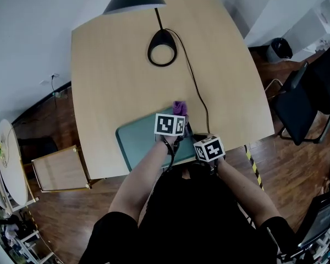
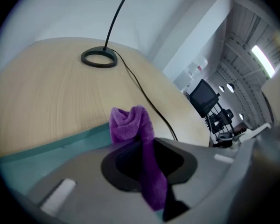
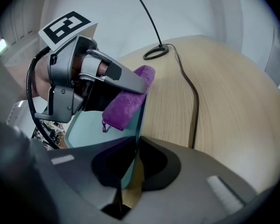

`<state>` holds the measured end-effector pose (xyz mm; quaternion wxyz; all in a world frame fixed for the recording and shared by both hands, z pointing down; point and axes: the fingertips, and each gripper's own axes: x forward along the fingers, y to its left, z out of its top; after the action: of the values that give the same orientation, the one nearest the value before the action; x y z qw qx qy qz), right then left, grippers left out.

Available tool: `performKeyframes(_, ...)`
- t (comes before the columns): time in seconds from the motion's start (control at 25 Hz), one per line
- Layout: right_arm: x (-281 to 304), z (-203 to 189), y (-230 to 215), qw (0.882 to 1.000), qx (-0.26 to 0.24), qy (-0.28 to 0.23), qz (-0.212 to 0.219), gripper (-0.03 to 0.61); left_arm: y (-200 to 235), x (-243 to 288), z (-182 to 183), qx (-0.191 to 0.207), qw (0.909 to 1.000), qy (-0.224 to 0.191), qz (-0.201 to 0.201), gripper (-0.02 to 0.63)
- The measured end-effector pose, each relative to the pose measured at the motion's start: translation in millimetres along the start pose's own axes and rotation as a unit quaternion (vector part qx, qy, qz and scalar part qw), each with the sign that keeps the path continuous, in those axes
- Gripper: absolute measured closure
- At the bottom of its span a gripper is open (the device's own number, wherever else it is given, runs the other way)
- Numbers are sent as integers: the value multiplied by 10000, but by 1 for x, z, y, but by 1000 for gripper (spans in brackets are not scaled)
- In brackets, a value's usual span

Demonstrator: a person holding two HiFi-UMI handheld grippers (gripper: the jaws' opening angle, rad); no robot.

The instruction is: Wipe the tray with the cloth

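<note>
The purple cloth (image 2: 129, 121) is being pinched between the nearly closed jaws of the left gripper (image 2: 148, 149) over the teal tray (image 1: 136, 141), at its far right corner, ready for wiping, while the right rim is being clamped by the right gripper (image 3: 133, 157), apparently to steady it.

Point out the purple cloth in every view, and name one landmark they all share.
Head view: purple cloth at centre, at the far edge of the tray.
Left gripper view: centre, pinched between this gripper's jaws.
Right gripper view: left of centre, hanging over the tray.
Shared landmark: the lamp's black ring base.
</note>
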<state>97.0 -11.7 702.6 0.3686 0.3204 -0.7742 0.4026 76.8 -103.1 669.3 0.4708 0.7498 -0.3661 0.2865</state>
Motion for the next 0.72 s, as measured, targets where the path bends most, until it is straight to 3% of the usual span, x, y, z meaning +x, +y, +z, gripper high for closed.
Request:
performKeyframes(0.12, 1, -3, -3, 10000, -12, 58, 8, 548, 12, -15, 0, -181, 9995, -245, 15, 514)
performKeyframes(0.28, 3, -8, -11, 9999, -18, 112, -57, 548, 52, -56, -16, -450, 9965, -576, 406, 514)
performKeyframes(0.52, 7, -6, -12, 9998, 46, 168, -119, 548, 139, -151, -64, -1254, 9801, -1053, 1122, 514)
performKeyframes(0.72, 7, -4, -11, 9996, 71, 156, -216, 549, 196, -199, -117, -1284, 9678, -866, 1983, 514)
